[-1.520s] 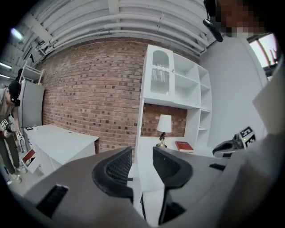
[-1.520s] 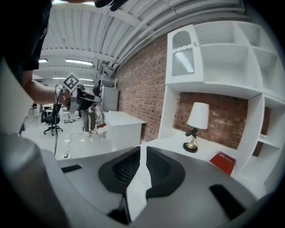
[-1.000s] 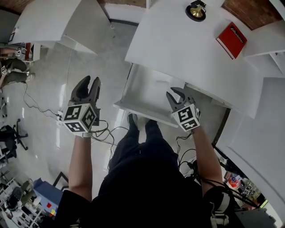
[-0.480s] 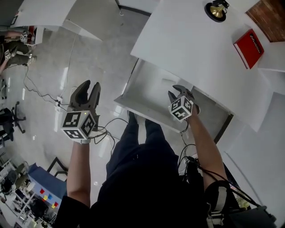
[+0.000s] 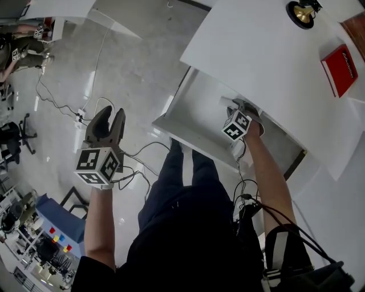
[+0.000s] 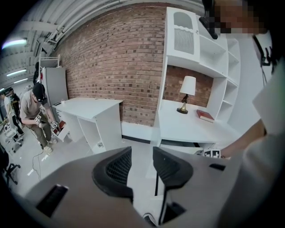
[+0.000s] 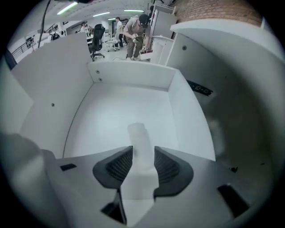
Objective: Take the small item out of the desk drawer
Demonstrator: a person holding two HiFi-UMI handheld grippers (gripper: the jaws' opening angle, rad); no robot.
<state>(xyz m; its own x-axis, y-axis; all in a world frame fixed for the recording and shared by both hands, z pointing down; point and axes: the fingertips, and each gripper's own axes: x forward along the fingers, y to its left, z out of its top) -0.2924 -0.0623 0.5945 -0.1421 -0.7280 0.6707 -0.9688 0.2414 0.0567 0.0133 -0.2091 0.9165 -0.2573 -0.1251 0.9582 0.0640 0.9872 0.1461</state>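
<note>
Risk: small white stubby item (image 7: 137, 133) lies on floor of white open desk drawer (image 7: 111, 102), between opening jaws of my right gripper (image 7: 143, 153), not gripped | closing off-centre could push it deeper.

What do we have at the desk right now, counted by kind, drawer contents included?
lamp: 1
red book: 1
open drawer: 1
white item in the drawer: 1
Total: 4
</note>
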